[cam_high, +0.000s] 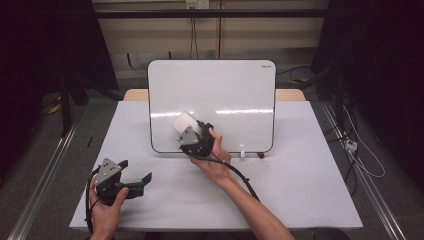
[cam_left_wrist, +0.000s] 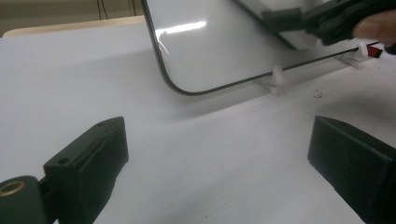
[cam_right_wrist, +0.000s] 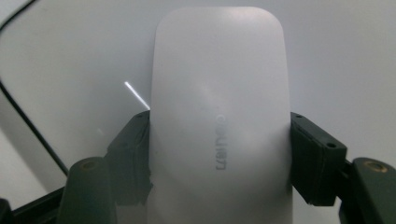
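Left gripper (cam_left_wrist: 219, 168) jaws wide apart over table (cam_left_wrist: 70, 84), whiteboard (cam_left_wrist: 210, 42) corner propped on clips (cam_left_wrist: 276, 77), right gripper (cam_left_wrist: 327, 21) against the board

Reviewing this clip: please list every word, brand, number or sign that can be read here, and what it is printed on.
"deli", in grey raised letters, reading sideways along the white rounded plastic eraser clamped in the right gripper, seen in the right gripper view.
A small dark mark at the top right corner of the white rectangular whiteboard, in the high view: too small to read.
No other text is visible.
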